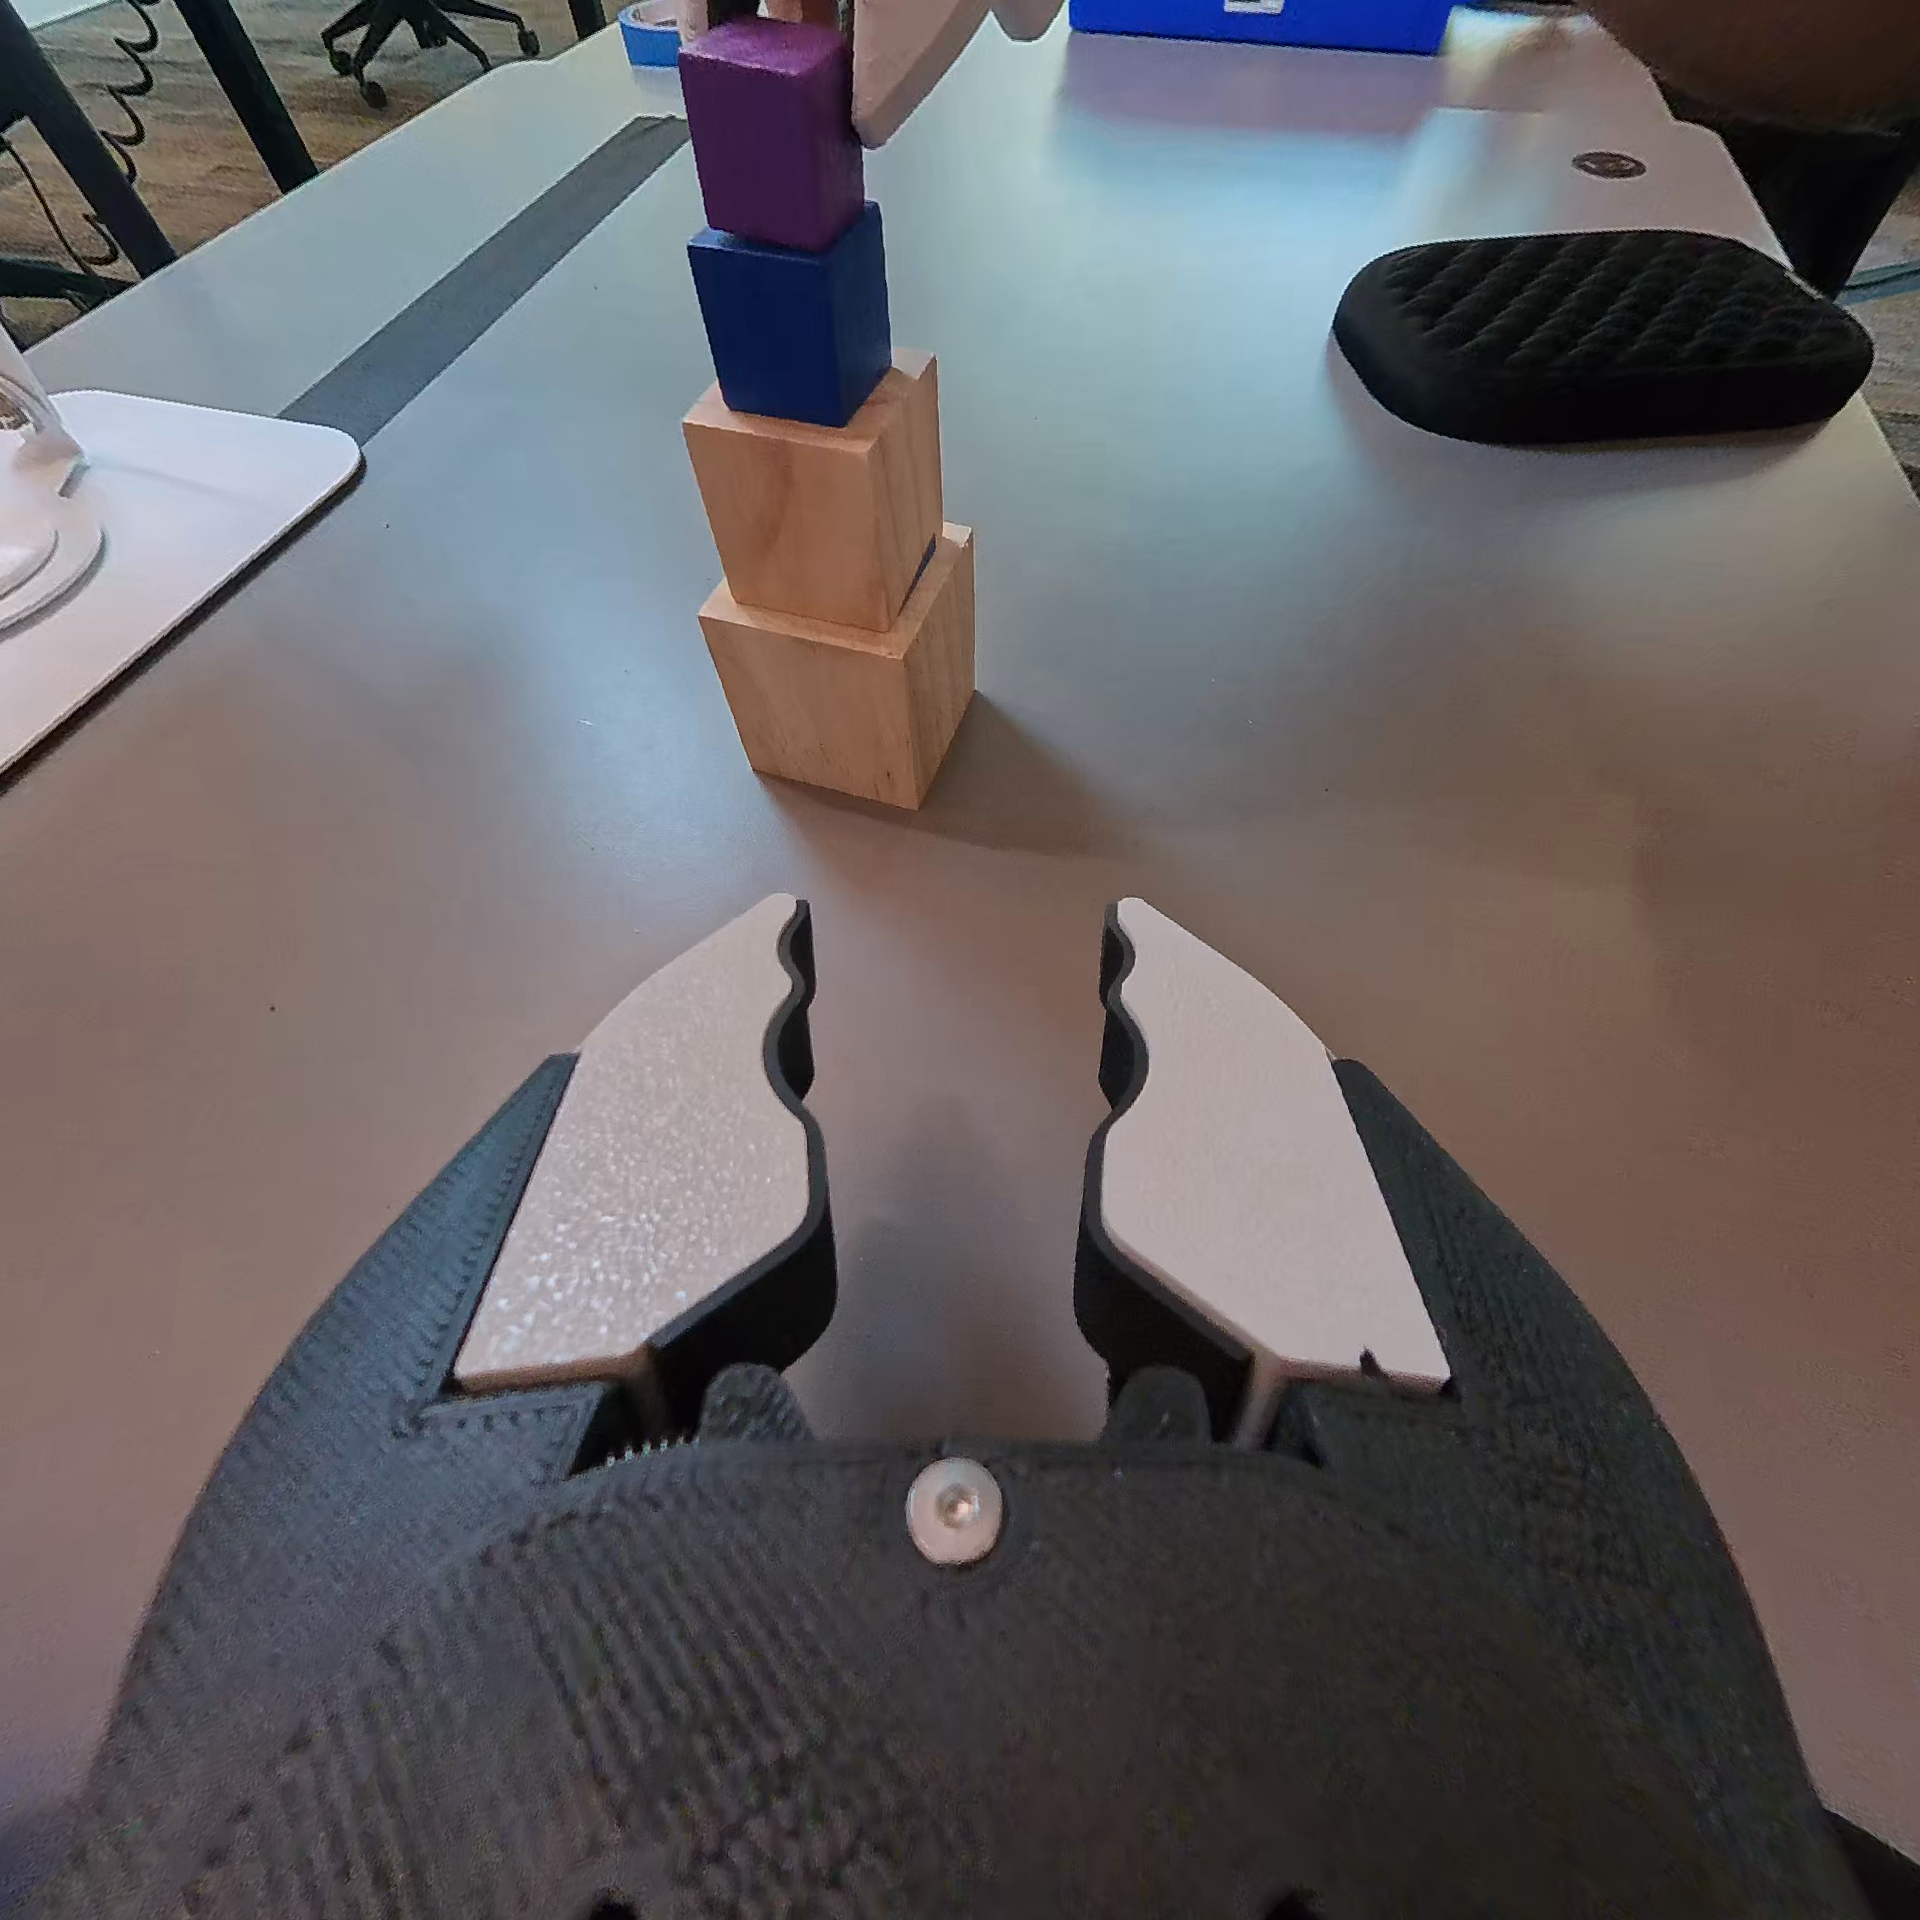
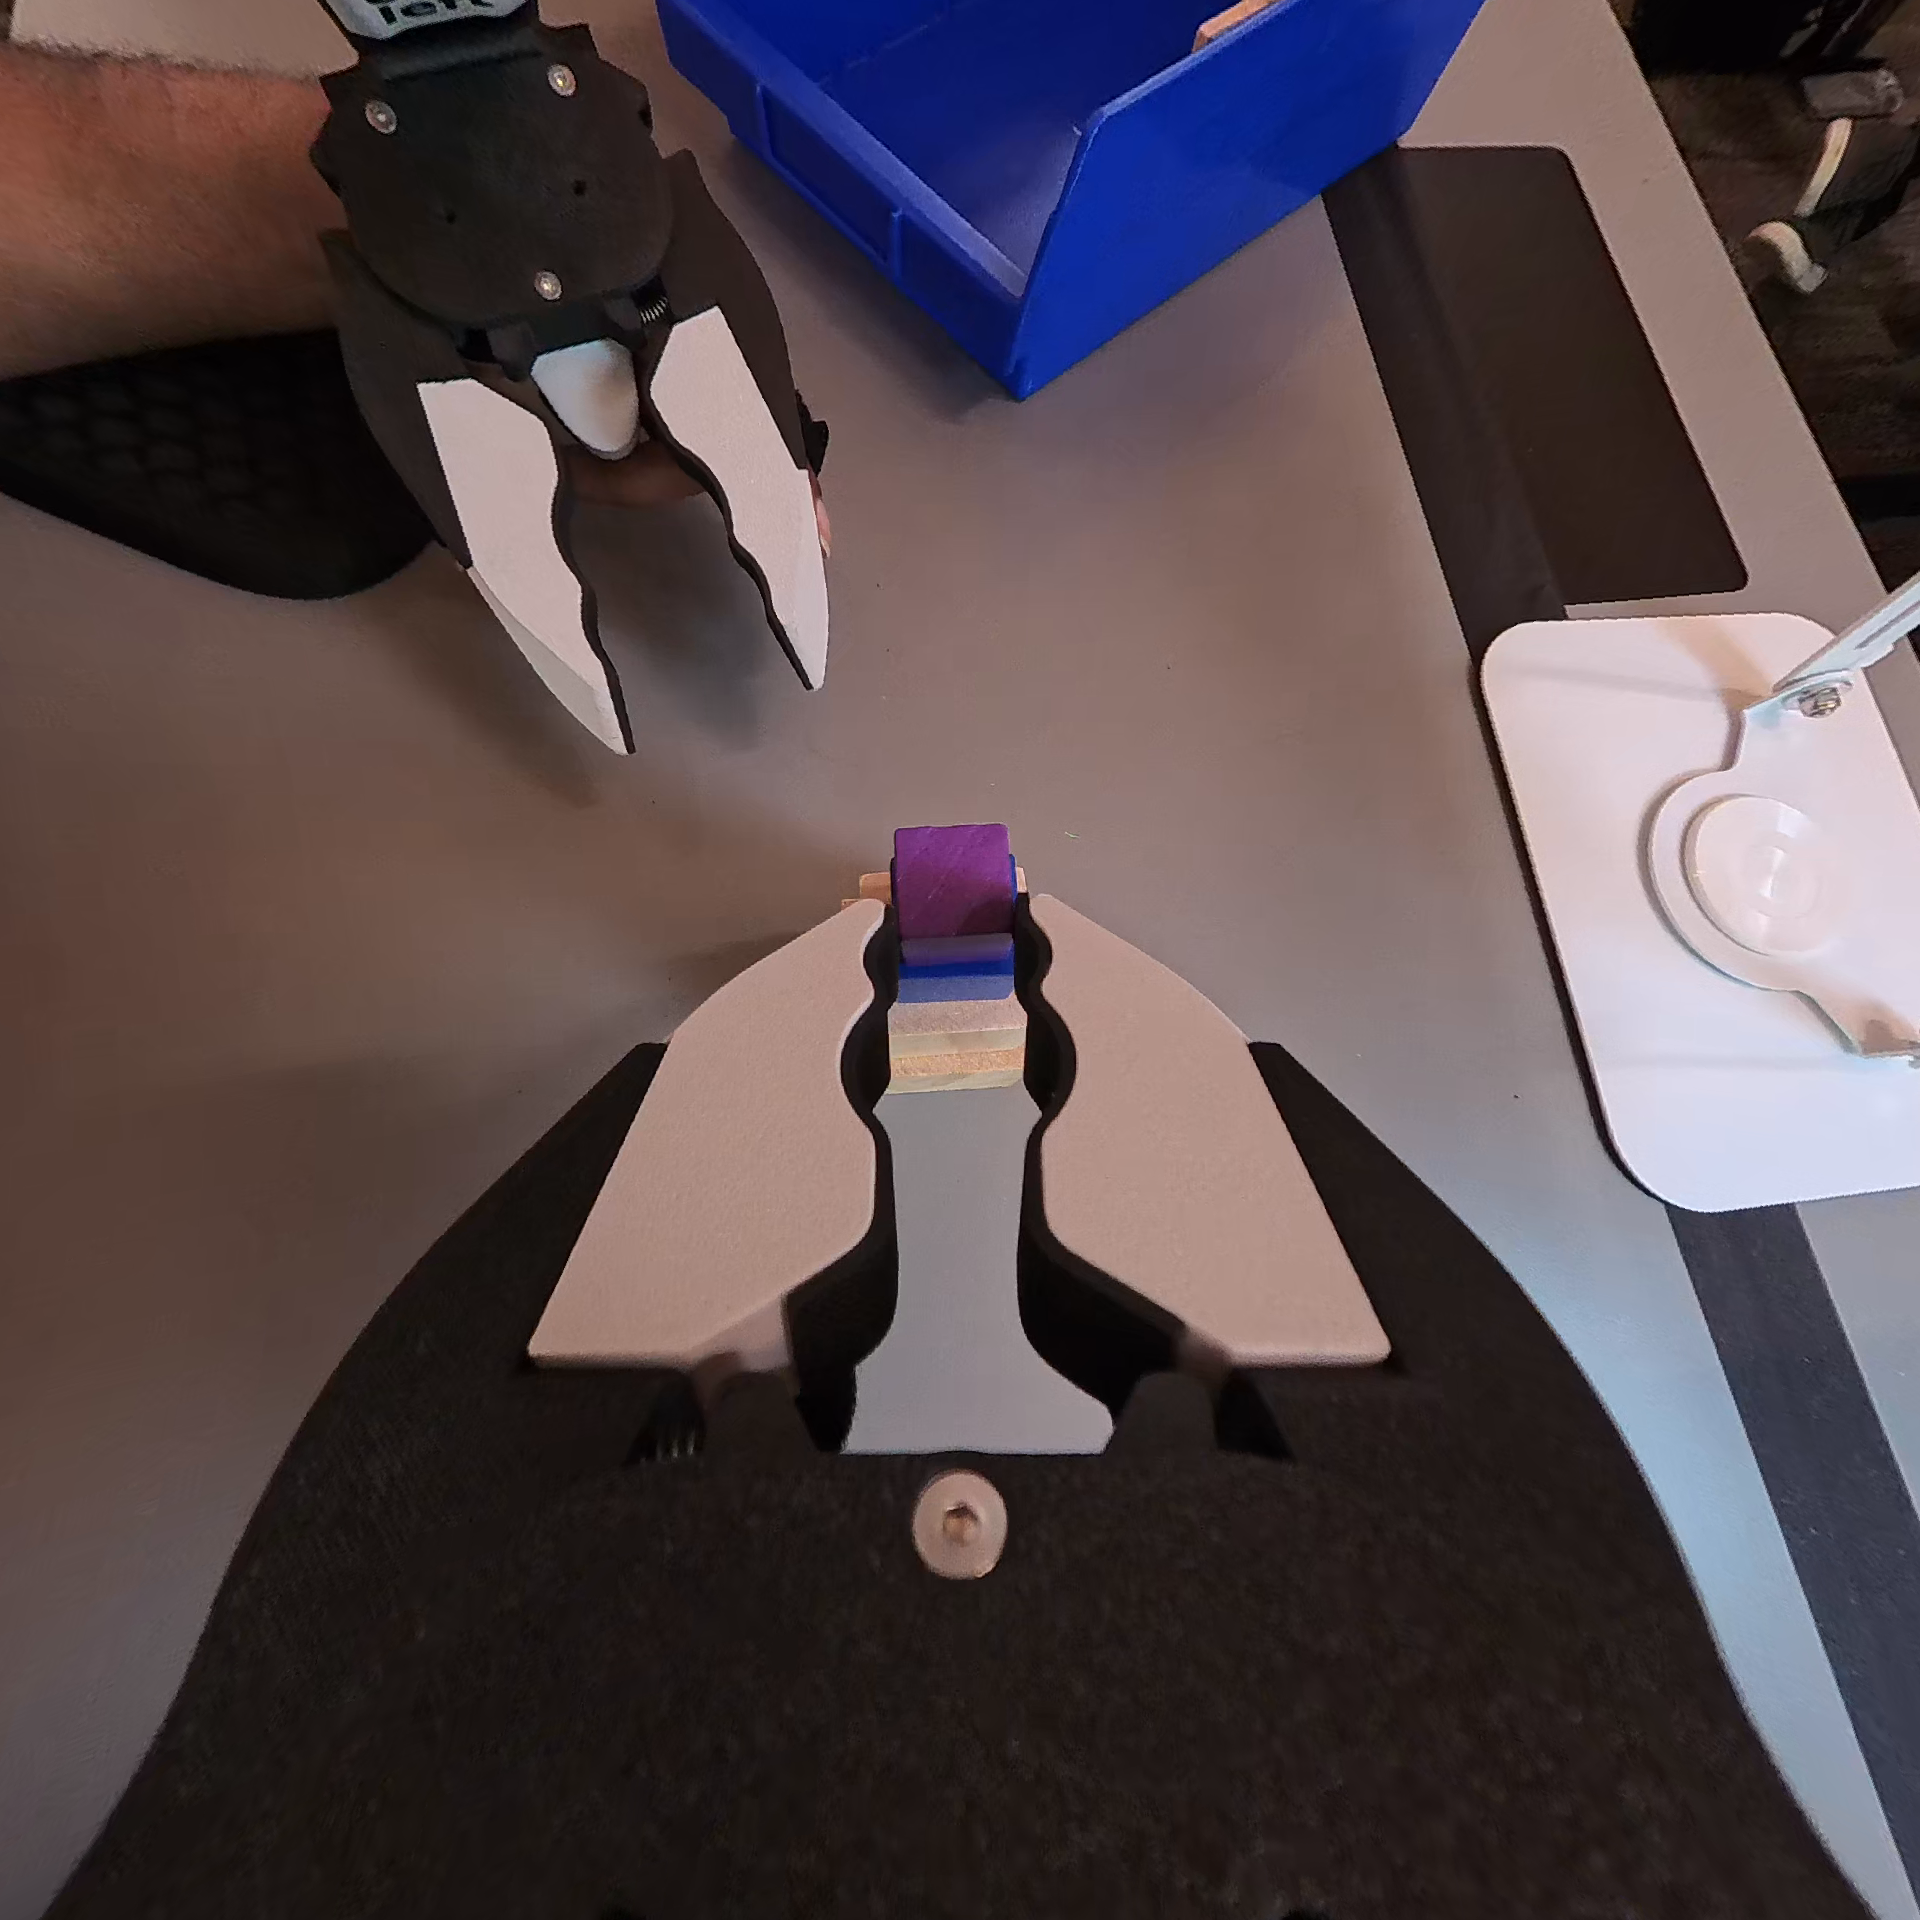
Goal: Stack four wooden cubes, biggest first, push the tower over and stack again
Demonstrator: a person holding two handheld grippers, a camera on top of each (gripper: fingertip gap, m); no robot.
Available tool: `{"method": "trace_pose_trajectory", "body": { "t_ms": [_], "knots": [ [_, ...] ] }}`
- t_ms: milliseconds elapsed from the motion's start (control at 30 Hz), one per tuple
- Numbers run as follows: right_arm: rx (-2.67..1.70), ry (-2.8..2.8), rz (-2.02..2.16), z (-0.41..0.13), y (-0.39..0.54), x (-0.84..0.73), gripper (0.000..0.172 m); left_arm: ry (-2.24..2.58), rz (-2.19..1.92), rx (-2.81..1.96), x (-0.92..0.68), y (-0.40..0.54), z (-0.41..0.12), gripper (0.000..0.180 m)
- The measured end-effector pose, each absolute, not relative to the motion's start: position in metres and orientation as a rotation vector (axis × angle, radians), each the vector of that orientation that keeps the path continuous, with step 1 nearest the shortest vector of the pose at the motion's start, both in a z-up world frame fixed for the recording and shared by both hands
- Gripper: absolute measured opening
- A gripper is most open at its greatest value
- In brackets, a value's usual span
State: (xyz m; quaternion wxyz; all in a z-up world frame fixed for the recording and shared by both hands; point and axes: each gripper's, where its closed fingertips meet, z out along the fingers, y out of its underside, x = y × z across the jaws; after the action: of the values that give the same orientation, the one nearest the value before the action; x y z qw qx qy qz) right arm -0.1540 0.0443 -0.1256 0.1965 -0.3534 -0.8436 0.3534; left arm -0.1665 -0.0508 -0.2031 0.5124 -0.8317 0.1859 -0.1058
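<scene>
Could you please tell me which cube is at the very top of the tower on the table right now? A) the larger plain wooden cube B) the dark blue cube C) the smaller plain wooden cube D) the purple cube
D: the purple cube sits on top, with the dark blue cube directly beneath it and two plain wooden cubes below.

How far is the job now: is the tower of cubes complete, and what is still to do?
All four cubes are stacked: large wooden cube, smaller wooden cube, blue cube, purple cube on top. In hand: the right gripper is clamped on the purple cube from above. The left gripper waits open, holding nothing. Left: release, push the tower over, stack again, unless this is already the second tower.
</scene>
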Motion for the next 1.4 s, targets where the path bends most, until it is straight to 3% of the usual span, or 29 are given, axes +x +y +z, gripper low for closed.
{"method": "trace_pose_trajectory", "body": {
  "t_ms": [800, 1000, 1167, 1400],
  "knots": [
    [-0.994, -2.343, 0.983, -0.126, 0.046, -0.154, 0.027, 0.453, -0.261, -2.016, -0.165, -0.051, -0.207, 0.053],
    [-0.901, -2.23, 1.098, -0.103, 0.044, -0.152, 0.03, 0.434, -0.228, -1.976, -0.17, -0.048, -0.199, 0.053],
    [-0.875, -2.064, 1.215, -0.082, 0.052, -0.141, 0.043, 0.38, -0.191, -1.911, -0.179, -0.046, -0.185, 0.053],
    [-0.984, -1.96, 1.218, -0.109, 0.079, -0.117, 0.058, 0.304, -0.115, -1.83, -0.193, -0.041, -0.171, 0.052]
  ]
}}
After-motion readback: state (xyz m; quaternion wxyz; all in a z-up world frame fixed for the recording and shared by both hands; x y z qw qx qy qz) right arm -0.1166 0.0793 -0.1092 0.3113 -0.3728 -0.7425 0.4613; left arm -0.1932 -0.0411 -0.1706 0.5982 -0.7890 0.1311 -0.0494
